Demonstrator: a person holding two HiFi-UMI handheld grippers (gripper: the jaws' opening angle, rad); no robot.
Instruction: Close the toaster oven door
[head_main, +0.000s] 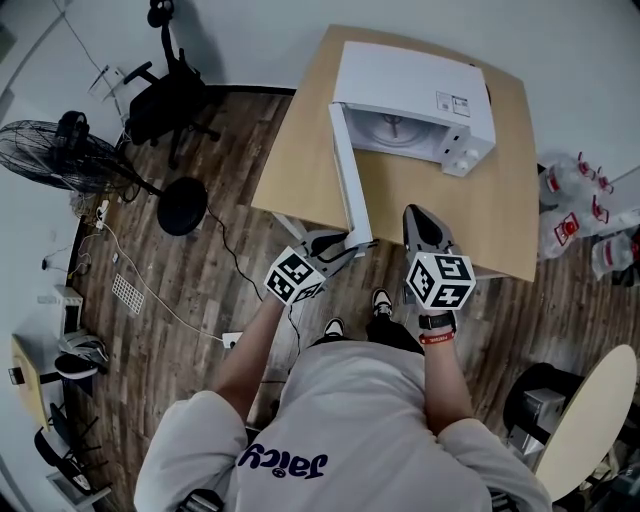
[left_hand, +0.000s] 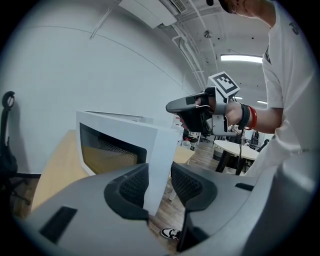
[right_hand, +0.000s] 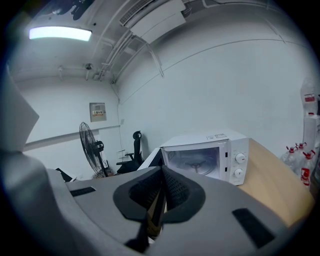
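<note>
The toaster oven (head_main: 415, 95) sits on the wooden table (head_main: 500, 215) in the upper middle of the head view, its cavity facing down the frame toward the person. Its door (head_main: 346, 170) is swung wide open and seen edge-on as a thin white line. The long axis of that line runs from the hinge at the oven's left front corner down to a free edge near frame centre, roughly square to the oven's front. The left gripper (left_hand: 159, 185) is at that free edge. In the left gripper view its jaws stand about half apart with the door's end between them, and both pads seem to bear on it, one on each face, so it appears to hold the door. The right gripper (right_hand: 161, 187) has its jaws pressed together on nothing. In the head view it hovers just right of the door's free end, in front of the open cavity and apart from both door and oven. The left hand is therefore the one on the door, and the move turns on the hinge. To close, the free edge has to sweep in an arc toward the right of the frame and then up to the side of the oven's front where the knobs are. The right gripper looks close to that arc and will probably need to stay clear of it
</note>
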